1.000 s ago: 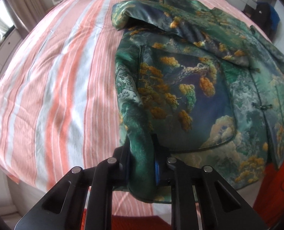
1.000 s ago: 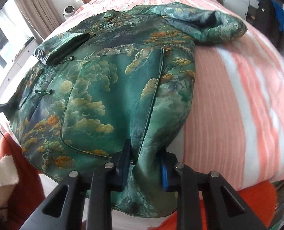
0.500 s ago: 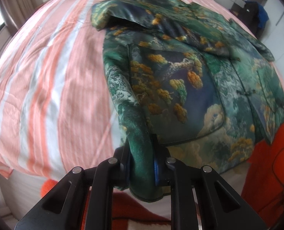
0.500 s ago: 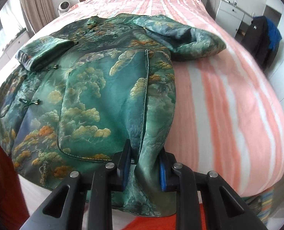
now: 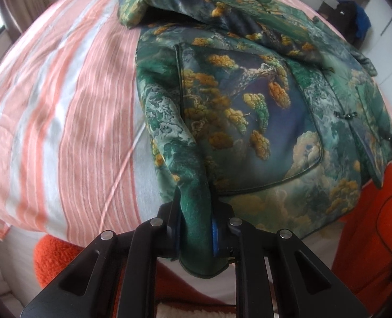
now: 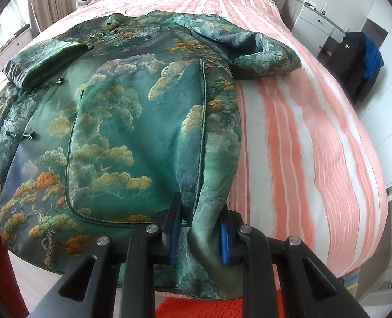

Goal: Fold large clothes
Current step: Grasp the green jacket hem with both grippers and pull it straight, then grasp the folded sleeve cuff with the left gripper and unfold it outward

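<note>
A: What fills the 2 views?

B: A bed (image 5: pixel 63 100) with a pink, orange and white striped sheet. A big green jacket (image 5: pixel 248 122) printed with golden trees and clouds lies spread on it, its hem hanging over the near edge of the bed.

A: How does the jacket lie?

B: Front up. Knot buttons run down the middle, and each half shows a large rounded patch pocket (image 6: pixel 132 143). 1 sleeve (image 6: pixel 45 63) is folded in across the chest. The other sleeve (image 6: pixel 251 50) is bunched on the sheet beside the shoulder.

A: And the tongs?

B: The left tongs (image 5: pixel 196 235) are clamped on the jacket's bottom corner on one side. Their jaws have just been opening a little, yet the green cloth still fills the gap between the blue pads. The right tongs (image 6: pixel 199 235) are clamped on the bottom corner on the opposite side, cloth bunched between their pads.

A: Anything smaller nearby?

B: An orange rug (image 5: pixel 365 225) on the floor below the bed, white drawers (image 6: pixel 315 26) and a dark garment (image 6: pixel 354 61) hanging by the wall.
</note>
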Demonstrator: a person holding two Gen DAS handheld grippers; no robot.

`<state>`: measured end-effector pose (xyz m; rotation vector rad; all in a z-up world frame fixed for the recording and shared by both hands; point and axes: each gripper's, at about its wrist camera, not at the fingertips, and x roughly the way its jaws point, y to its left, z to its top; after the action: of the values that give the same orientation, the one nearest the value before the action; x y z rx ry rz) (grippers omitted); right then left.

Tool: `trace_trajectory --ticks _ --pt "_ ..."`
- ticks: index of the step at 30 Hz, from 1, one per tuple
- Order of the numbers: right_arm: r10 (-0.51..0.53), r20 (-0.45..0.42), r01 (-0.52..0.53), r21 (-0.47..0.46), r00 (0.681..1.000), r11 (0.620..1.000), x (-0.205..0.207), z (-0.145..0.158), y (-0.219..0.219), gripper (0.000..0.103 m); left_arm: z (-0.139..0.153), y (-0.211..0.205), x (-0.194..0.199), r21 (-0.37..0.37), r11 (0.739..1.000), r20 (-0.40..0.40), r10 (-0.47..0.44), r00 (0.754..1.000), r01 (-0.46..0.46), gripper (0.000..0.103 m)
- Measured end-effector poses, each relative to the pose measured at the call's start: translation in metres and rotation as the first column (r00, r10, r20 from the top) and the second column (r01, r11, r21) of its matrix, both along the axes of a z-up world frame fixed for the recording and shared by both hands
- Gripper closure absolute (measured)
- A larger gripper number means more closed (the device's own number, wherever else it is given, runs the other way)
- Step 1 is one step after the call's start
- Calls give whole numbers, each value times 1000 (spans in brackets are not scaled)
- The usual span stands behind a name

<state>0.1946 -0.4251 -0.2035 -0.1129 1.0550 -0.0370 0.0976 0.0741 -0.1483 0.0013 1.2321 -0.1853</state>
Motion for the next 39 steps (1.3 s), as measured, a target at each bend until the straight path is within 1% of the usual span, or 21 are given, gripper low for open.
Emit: trace_trajectory --ticks 1,2,3,4,5,6,9,11,14,16,18,21,24,25,27,29,30,32,35,37,39 --pt "-8 5 8 19 1000 1000 -4 2 0 78 1 1 0 21 1000 0 11 1000 -11 67" --pt "-17 9 17 40 1000 999 -7 3 -1 71 2 -1 -1 42 999 -2 27 1000 -27 46" --pt "-29 16 28 73 999 997 -9 4 -6 57 6 1 -2 58 997 -5 47 999 -46 37" --pt "-38 23 35 94 999 995 -11 6 -7 49 9 -3 -2 56 997 3 54 999 -54 31" --pt "-46 29 43 111 999 993 -14 9 -8 34 18 -2 -6 51 997 18 56 998 -57 31" --pt "-56 41 50 128 998 991 -19 13 -9 27 31 -3 -9 53 997 43 47 998 -50 31" --pt "-87 102 74 127 991 989 -41 30 -5 25 81 -22 -13 108 994 179 -26 983 7 23" --pt "-101 137 85 118 985 989 -54 37 1 23 115 -45 -9 151 986 292 -106 950 63 7" --pt "-127 168 99 162 978 982 -67 41 12 22 145 -93 2 201 961 413 -261 872 192 1" --pt "-134 173 95 218 976 971 -70 40 23 22 136 -133 20 265 914 421 -397 815 308 0" --pt "-128 174 85 238 976 968 -76 38 35 22 108 -171 44 337 855 361 -504 785 395 0" --pt "-95 174 50 245 980 968 -85 36 52 22 48 -205 85 455 785 249 -567 785 422 1" --pt "-80 182 35 240 980 970 -96 36 59 22 4 -214 122 544 755 212 -545 811 365 1" --pt "-78 183 33 239 980 971 -100 35 61 22 -3 -214 131 554 759 222 -531 818 342 1" --pt "-79 189 33 235 979 971 -106 34 64 22 -5 -211 148 527 794 262 -491 831 303 20" --pt "-78 200 30 231 977 972 -111 35 66 22 -1 -199 159 445 842 252 -444 860 304 92" --pt "-78 208 29 231 975 972 -113 35 66 22 7 -191 166 401 874 266 -398 878 275 92" --pt "-79 230 23 235 970 972 -115 38 66 22 27 -171 167 332 915 325 -340 883 230 94" --pt "-80 266 14 239 961 971 -118 44 67 22 68 -115 168 182 978 402 -165 901 98 94" --pt "-76 288 4 243 955 970 -120 48 69 22 93 -65 164 87 996 435 -22 900 -17 94" --pt "-71 301 -5 244 951 970 -120 49 71 22 112 -7 154 20 988 463 128 877 -154 94"
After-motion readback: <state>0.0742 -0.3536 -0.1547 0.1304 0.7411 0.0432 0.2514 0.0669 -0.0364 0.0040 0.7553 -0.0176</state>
